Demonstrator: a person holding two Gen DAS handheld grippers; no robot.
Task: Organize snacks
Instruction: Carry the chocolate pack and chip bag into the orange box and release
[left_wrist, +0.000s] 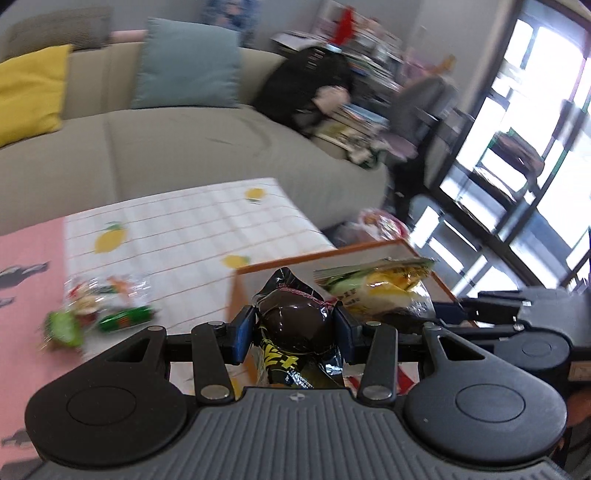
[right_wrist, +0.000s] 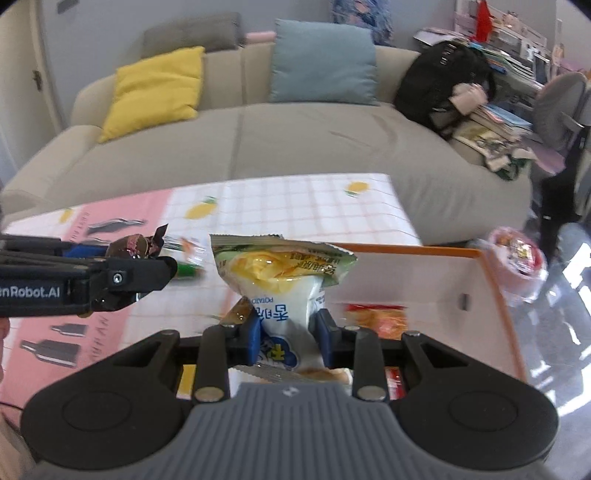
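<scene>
My left gripper (left_wrist: 293, 326) is shut on a dark brown snack packet (left_wrist: 291, 321) and holds it above the table, next to the orange-rimmed box (left_wrist: 295, 260). My right gripper (right_wrist: 288, 332) is shut on a white and yellow potato chip bag (right_wrist: 284, 280) at the box's left edge (right_wrist: 406, 249). The chip bag also shows in the left wrist view (left_wrist: 373, 286), and the left gripper with its dark packet (right_wrist: 135, 245) shows in the right wrist view. Red and orange snack packs (right_wrist: 373, 317) lie inside the box.
Several loose green and clear snack packets (left_wrist: 99, 310) lie on the lemon-print tablecloth (left_wrist: 184, 229). A beige sofa (right_wrist: 295, 147) with cushions stands behind the table. A black backpack (right_wrist: 439, 85) and stacked books sit at its right end. A red-lidded tub (right_wrist: 517, 266) lies on the floor.
</scene>
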